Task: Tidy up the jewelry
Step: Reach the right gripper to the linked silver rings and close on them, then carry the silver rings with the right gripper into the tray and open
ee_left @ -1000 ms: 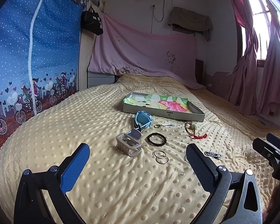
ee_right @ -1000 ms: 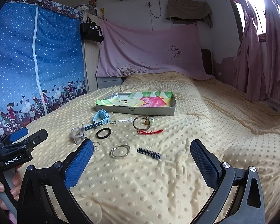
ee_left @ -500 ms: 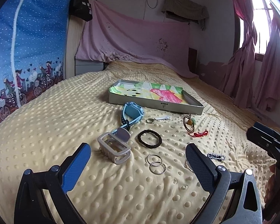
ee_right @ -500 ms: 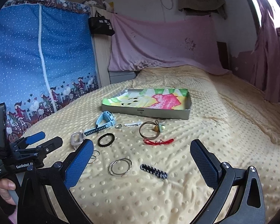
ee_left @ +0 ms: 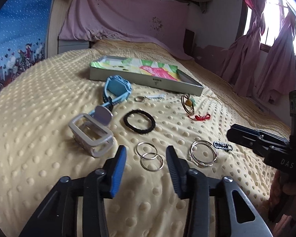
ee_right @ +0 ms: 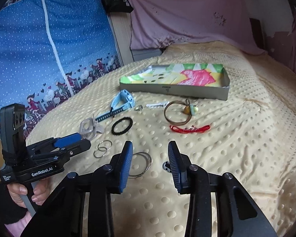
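Both tongs just closing partway, nothing gripped — left tongs [ee_left: 146, 159] over small rings [ee_left: 149, 156], right tongs [ee_right: 150, 156] beside bangles [ee_right: 140, 164] on bed [ee_right: 236, 148].

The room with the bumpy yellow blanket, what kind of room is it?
Most likely a bedroom. The jewelry lies on a bed under a dotted yellow blanket, pink curtains hang at a window, and a blue fabric wardrobe stands beside the bed.
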Demonstrator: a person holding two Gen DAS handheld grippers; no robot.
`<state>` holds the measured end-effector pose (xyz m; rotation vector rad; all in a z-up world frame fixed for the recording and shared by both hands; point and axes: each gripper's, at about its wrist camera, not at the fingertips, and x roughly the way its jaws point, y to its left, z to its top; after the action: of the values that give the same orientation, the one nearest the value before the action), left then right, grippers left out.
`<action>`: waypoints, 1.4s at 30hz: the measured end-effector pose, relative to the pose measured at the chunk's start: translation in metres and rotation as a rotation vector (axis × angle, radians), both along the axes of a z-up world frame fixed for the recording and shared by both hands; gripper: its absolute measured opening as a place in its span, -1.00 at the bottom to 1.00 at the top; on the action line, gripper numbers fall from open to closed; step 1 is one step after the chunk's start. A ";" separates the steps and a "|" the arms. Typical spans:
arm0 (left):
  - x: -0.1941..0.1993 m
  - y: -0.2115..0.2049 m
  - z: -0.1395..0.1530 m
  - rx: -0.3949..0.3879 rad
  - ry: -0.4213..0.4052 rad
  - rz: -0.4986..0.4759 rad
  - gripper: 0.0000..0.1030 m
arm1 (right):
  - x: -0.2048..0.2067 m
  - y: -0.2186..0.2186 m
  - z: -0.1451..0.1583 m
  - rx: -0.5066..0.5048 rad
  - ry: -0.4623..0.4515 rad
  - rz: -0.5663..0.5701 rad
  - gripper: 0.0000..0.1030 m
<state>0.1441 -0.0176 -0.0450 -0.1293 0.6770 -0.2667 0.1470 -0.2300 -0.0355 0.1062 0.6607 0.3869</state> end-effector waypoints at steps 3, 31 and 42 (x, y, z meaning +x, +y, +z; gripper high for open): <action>0.003 -0.001 -0.004 -0.001 0.027 -0.013 -0.33 | 0.004 0.006 -0.007 -0.017 0.032 0.023 -0.44; -0.001 -0.010 -0.001 0.009 0.021 -0.061 -0.92 | 0.017 0.038 -0.029 -0.099 0.120 0.074 -0.94; 0.004 -0.017 0.024 -0.021 -0.027 -0.088 -0.93 | 0.004 0.018 -0.003 -0.015 -0.006 0.007 -0.96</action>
<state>0.1485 -0.0350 -0.0206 -0.1158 0.6543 -0.3599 0.1506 -0.2120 -0.0384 0.0881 0.6584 0.3890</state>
